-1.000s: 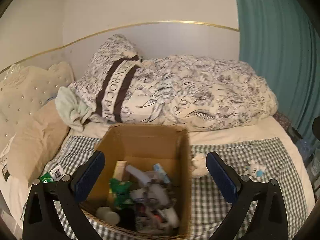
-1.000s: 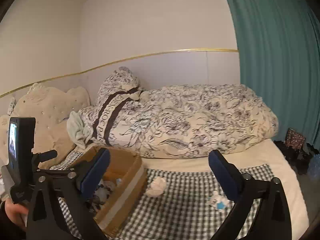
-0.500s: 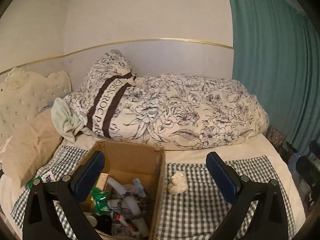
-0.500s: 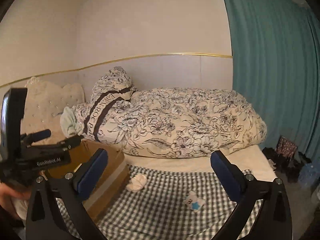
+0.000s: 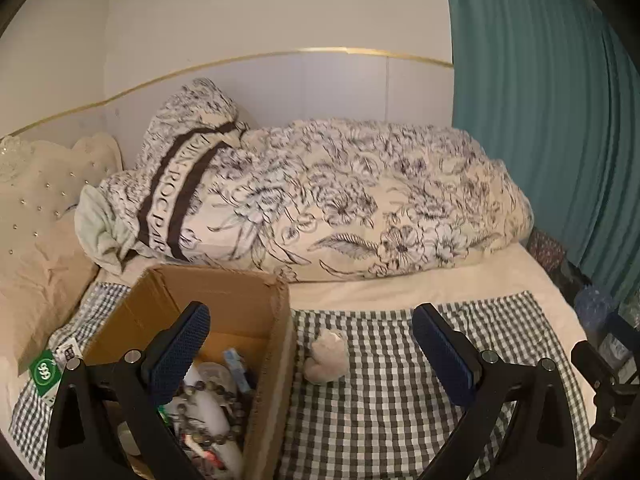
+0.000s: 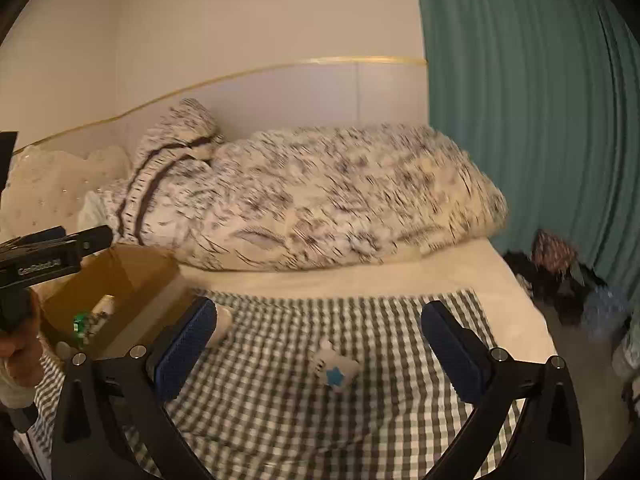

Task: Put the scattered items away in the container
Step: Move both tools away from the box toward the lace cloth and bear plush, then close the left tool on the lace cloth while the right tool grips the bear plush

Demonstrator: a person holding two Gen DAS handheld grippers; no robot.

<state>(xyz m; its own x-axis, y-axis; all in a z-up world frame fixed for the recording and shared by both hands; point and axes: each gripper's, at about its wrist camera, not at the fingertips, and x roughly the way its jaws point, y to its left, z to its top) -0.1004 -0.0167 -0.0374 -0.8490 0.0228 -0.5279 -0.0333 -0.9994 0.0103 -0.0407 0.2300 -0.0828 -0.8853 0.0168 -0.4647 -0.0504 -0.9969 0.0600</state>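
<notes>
A cardboard box (image 5: pixel 224 300) (image 6: pixel 132 276) stands on the checked blanket, holding beads, bottles and other small items. Just right of it lies a cream plush toy (image 5: pixel 326 356) (image 6: pixel 222 322), and further right a small white toy with a blue star (image 6: pixel 336 368). A green-and-white packet (image 5: pixel 46 368) lies left of the box. My left gripper (image 5: pixel 312 354) is open and empty above the box's right wall and the plush toy. My right gripper (image 6: pixel 320 356) is open and empty, with the star toy between its fingers' lines of sight.
A rolled floral duvet (image 5: pixel 320 200) and pillows (image 5: pixel 44 240) fill the back of the bed. A teal curtain (image 5: pixel 540 120) hangs at the right, with bags and clutter (image 6: pixel 560 272) on the floor beside the bed. A hand (image 6: pixel 16 344) holds the left gripper's handle.
The left gripper has shifted right, so the box now sits under its left finger and the plush toy is central. The right gripper has moved closer and lower toward the star toy.
</notes>
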